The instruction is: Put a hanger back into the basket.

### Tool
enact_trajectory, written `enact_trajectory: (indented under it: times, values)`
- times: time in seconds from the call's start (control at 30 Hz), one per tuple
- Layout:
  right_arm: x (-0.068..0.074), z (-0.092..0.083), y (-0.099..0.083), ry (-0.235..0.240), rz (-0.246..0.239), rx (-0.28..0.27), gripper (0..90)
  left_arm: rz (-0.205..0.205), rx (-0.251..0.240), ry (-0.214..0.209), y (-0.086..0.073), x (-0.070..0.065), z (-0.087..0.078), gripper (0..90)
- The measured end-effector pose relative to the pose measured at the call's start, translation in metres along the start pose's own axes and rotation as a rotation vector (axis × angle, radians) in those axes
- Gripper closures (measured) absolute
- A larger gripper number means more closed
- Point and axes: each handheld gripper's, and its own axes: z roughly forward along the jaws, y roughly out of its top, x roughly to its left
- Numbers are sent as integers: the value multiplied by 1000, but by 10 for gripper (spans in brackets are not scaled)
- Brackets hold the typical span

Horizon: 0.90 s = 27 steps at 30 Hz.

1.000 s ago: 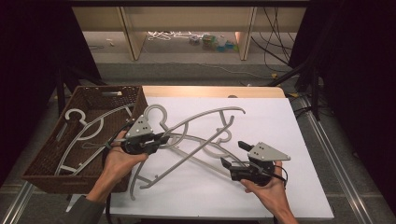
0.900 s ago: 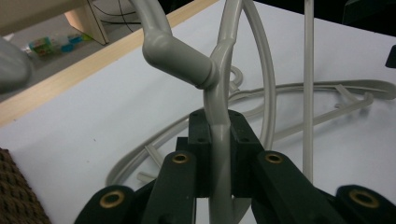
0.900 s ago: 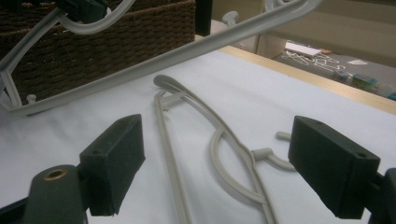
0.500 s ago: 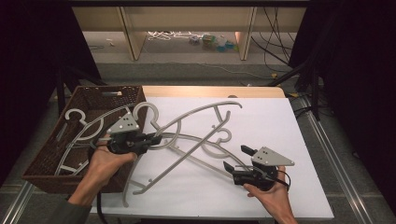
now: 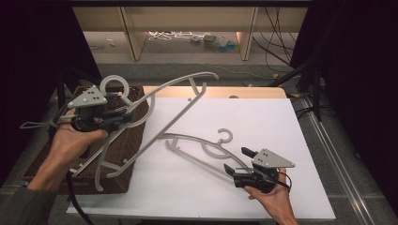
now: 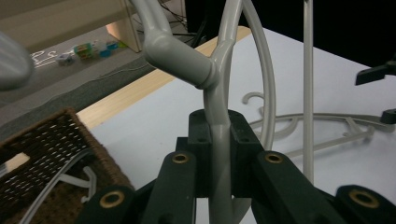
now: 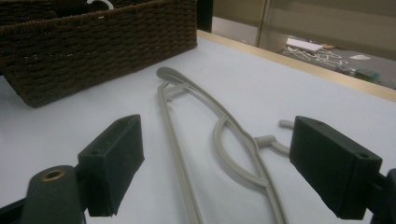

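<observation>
Left gripper (image 5: 123, 118) is clamped on a grey plastic hanger (image 5: 162, 96), jaws pinching the neck just below the hook (image 5: 112, 84). The left gripper view shows the stem squeezed between both pads (image 6: 201, 140). Hanger is off the table, tilted, its near end over the wicker basket (image 5: 124, 154) at the left edge, its far arm reaching up and right over the white table (image 5: 281, 131). More hangers lie inside the basket.

Right gripper (image 5: 237, 161) sits low at the near right, jaws wide apart, nothing between them. Second hanger (image 5: 197, 150) lies flat on the white surface mid-table, hook pointing far. In the right gripper view that hanger (image 7: 224, 140) lies just ahead of the open pads (image 7: 116, 158), not touched.
</observation>
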Motion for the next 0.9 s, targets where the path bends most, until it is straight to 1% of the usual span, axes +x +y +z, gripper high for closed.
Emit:
enact_trajectory:
  times: [0.03, 0.07, 0.1, 0.13, 0.17, 0.2, 0.23, 0.3, 0.37, 0.4, 0.43, 0.47, 0.5, 0.53, 0.57, 0.6, 0.63, 0.7, 0.77, 0.83, 0.9]
  values:
    - [0, 0, 0, 1, 0, 0, 186, -25, 8, 25, 0, 4, -2, 820]
    - [0, 0, 0, -1, 1, -5, 186, -6, 27, 42, 1, 10, -5, 819]
    - [0, 0, 0, 0, 1, -4, 186, -13, 26, 62, 1, 15, -7, 819]
    - [0, 0, 0, 4, 2, 2, 186, -9, 21, 68, 1, 22, -8, 819]
    - [0, 0, 0, 6, 4, 3, 186, -21, 14, 75, 0, 25, -9, 819]
    - [0, 0, 0, 6, 5, 4, 186, -11, 18, 100, 0, 30, -12, 819]
    - [0, 2, -1, -5, 5, -12, 186, -19, 9, 116, 0, 33, -13, 820]
    - [0, 1, -1, 3, 6, 2, 186, -26, 9, 139, -2, 41, -15, 819]
    - [0, 1, -1, 7, 5, 6, 186, -19, 26, 169, -5, 51, -18, 819]
    - [0, 1, -1, 4, 6, 1, 186, -21, 18, 183, -7, 56, -18, 820]
    - [0, 1, 0, 8, 5, 3, 186, -26, 20, 192, -9, 59, -18, 820]
    - [0, 1, -1, 9, 3, 3, 186, -11, 37, 209, -12, 66, -19, 819]
    - [0, 1, -1, 10, 1, 5, 186, -27, 27, 221, -14, 69, -18, 820]
    - [0, 1, -1, 11, 2, 5, 186, -25, 33, 236, -16, 74, -19, 820]
    - [1, 1, 0, 17, 18, 18, 186, -19, 42, 251, -17, 78, -20, 820]
    - [0, 3, -1, 13, 5, -3, 186, -22, 50, 273, -20, 85, -21, 820]
    - [0, 3, -1, 13, 4, -7, 186, -30, 53, 294, -22, 90, -21, 820]
    - [0, 3, -1, 15, 4, -7, 187, -31, 58, 320, -29, 100, -22, 820]
    - [0, 2, -1, 11, 2, 9, 187, -42, 57, 326, -36, 107, -22, 820]
    - [0, 3, -2, 16, 2, 13, 187, -49, 83, 345, -44, 115, -21, 819]
    - [0, 3, -2, 18, 5, 16, 187, -67, 89, 359, -51, 120, -20, 819]
